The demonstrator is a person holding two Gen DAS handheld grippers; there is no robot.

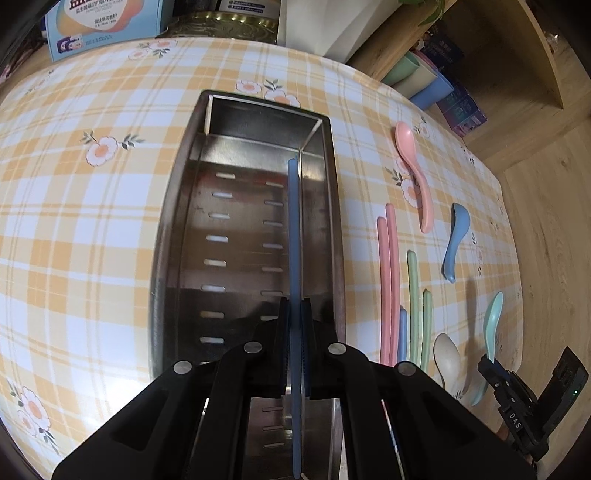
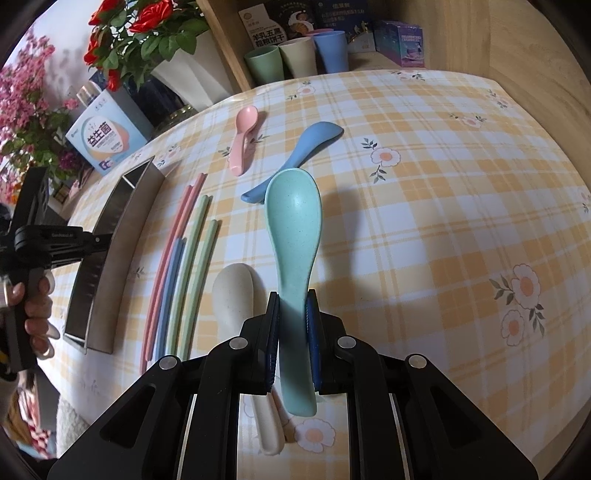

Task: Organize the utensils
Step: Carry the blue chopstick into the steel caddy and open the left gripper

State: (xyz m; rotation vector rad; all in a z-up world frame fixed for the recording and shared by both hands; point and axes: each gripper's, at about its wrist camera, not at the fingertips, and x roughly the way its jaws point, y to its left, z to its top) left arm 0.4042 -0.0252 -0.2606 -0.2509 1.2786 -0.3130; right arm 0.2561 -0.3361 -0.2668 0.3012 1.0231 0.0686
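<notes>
My left gripper [image 1: 294, 314] is clamped on a blue chopstick [image 1: 293, 236], holding it lengthwise over the steel slotted tray [image 1: 334, 206], close along the tray's right inner wall; I cannot tell whether its far tip touches the tray floor. My right gripper [image 2: 291, 314] is closed on the handle of a teal spoon [image 2: 293, 221], bowl pointing away from me and raised above the checked tablecloth [image 2: 424, 221]. On the cloth between tray and right gripper lie, side by side, two pink chopsticks [image 2: 173, 236], a second blue chopstick [image 2: 170, 291] and two green chopsticks [image 2: 195, 258], roughly parallel to the tray's long side. A cream spoon [image 2: 234, 295] rests just left of my right gripper, its handle passing under the gripper body. Farther out lie a pink spoon [image 2: 243, 140] and a blue spoon [image 2: 295, 158], near each other but apart. Beyond the table edge stand three cups [image 2: 295, 59], green, beige and blue, on a wooden shelf, and a light-blue carton [image 2: 107, 136] beside red flowers [image 2: 129, 22] at the left.
</notes>
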